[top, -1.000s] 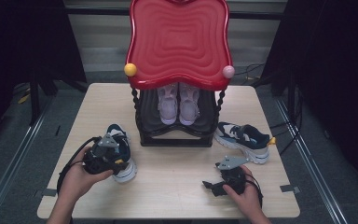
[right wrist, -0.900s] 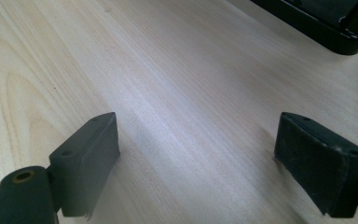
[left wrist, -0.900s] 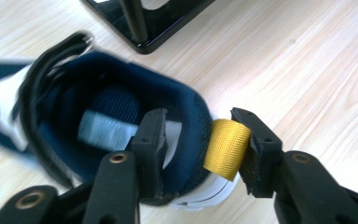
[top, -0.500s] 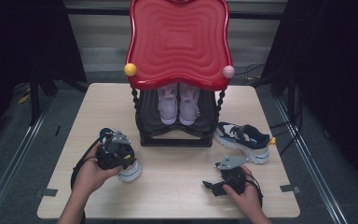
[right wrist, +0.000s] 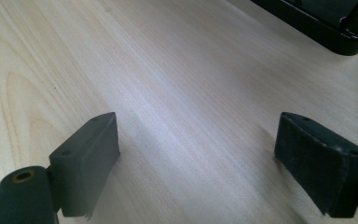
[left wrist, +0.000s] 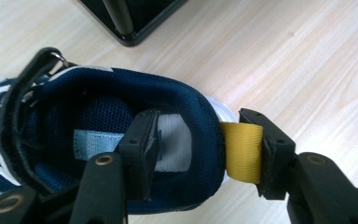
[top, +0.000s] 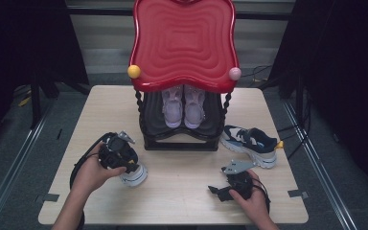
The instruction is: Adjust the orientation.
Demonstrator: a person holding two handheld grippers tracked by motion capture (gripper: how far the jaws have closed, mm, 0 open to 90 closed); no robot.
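A navy and white shoe (top: 136,176) lies at the table's front left, its navy opening (left wrist: 98,112) facing the camera in the left gripper view. My left gripper (left wrist: 200,135) straddles its heel, seen from above (top: 126,164). One jaw is inside the shoe and the other rests against the yellow pull tab (left wrist: 242,149). The jaws have just been opening, and a gap shows between the inner pad and the heel collar. My right gripper (top: 219,192) rests at the front right, open (right wrist: 196,154) over bare wood.
A black shoe rack (top: 182,141) with a red wavy top (top: 184,43) stands mid-table and holds a lilac pair (top: 184,103). The matching navy and white shoe (top: 250,143) lies right of the rack. Light wood table (top: 182,201) stretches between the hands.
My left hand and gripper moved right, toward the rack, and now cover most of the navy shoe. The right hand stayed put.
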